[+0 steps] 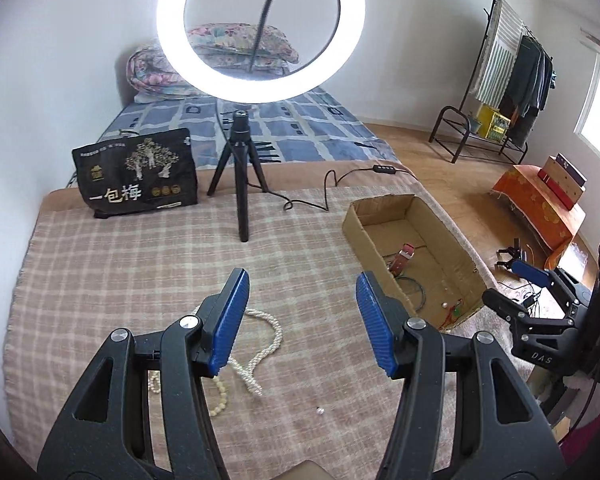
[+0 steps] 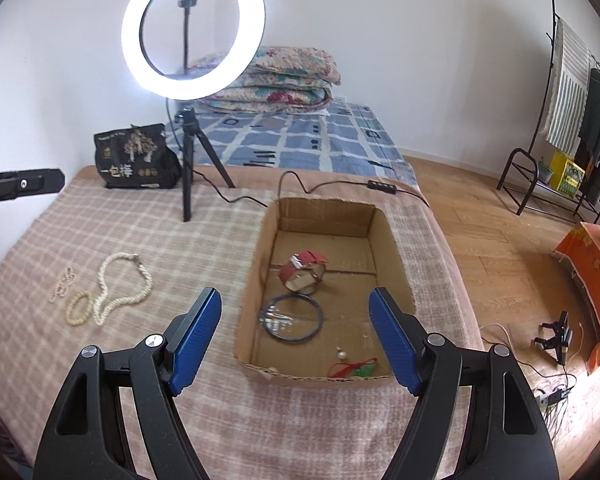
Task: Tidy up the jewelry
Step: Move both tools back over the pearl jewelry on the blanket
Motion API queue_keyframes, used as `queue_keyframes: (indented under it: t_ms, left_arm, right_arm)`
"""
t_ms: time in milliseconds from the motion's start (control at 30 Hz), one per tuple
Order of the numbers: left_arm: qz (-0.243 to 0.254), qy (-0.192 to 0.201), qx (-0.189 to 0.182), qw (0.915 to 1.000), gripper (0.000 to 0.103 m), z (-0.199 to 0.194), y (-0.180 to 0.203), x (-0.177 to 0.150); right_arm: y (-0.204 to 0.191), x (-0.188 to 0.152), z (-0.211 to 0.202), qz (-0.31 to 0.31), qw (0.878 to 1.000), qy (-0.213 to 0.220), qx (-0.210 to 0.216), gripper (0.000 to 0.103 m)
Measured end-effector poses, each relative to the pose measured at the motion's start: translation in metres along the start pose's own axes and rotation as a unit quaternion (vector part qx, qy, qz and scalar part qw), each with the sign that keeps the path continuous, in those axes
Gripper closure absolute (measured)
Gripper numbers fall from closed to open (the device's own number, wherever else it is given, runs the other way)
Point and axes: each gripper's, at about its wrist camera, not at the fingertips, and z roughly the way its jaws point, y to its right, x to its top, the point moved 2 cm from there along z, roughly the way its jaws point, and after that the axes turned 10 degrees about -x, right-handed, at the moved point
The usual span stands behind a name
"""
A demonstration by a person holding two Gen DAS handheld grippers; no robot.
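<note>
- Left gripper [image 1: 302,316]: spread, nothing between the blue pads, hovering tilted down over the checked blanket [image 1: 120,264].
- Just under and ahead of it, partly hidden by its left finger: pearl necklace [image 1: 266,336] lying loose on the blanket.
- Below its left finger: cream bead bracelet [image 1: 220,398]; further left, between the finger's struts, a bit of a smaller pearl string [image 1: 154,382].
- Nearer than the necklace, toward the right finger: single small bead [image 1: 320,411] alone on the blanket.
- Right of and just beyond its right finger: open cardboard box [image 1: 388,210], resting on the blanket.
- Right gripper [image 2: 296,334]: also spread wide, empty, hanging over the near end of the box, seen in the left view off to the right.
- Between its fingers, at the near box wall: red-and-green tasselled charm [image 2: 358,369] and a pearl drop [image 2: 342,355] on the box floor.
- A little further in, near its left finger: dark bangle [image 2: 292,318] lying flat.
- Beyond the bangle: red-strapped watch [image 2: 304,270] standing curled on the box floor.
- Well left of its left finger, outside the box: necklace, bracelet and small pearl string lying side by side on the blanket.
- Far ahead of both: lit ring light [image 2: 194,28] on a black tripod [image 2: 187,160], black printed bag [image 2: 134,158] beside it, cable [image 2: 300,186] trailing behind the box.
- Furthest: folded floral quilts [image 2: 284,80] on the blue patterned bed [image 2: 300,144]; clothes rack [image 2: 580,120] on the wooden floor off to the right.
</note>
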Motion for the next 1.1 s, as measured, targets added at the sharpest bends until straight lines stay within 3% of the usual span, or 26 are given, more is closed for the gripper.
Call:
queue_keyframes:
  t_ms: [300, 533, 900, 1100]
  left_arm:
    - [-0.026, 0.013, 0.031, 0.9991, 0.046, -0.051, -0.064, -0.026]
    - [-0.044, 0.015, 0.057, 0.9973, 0.046, -0.071, -0.101, -0.052]
    - [-0.074, -0.015, 0.08, 0.9939, 0.046, -0.059, -0.144, -0.082]
    - [-0.101, -0.05, 0.085, 0.9899, 0.046, -0.035, -0.168, -0.101]
  right_arm:
    - [-0.028, 0.007, -0.019, -0.005, 1.0, 0.024, 0.015, 0.027]
    - [-0.053, 0.0, -0.009, -0.001, 0.999, -0.006, 0.036, 0.027]
    - [-0.101, 0.006, 0.02, -0.002, 0.997, -0.033, 0.067, 0.027]
    - [-0.129, 0.006, 0.053, 0.009, 0.993, -0.075, 0.094, 0.027]
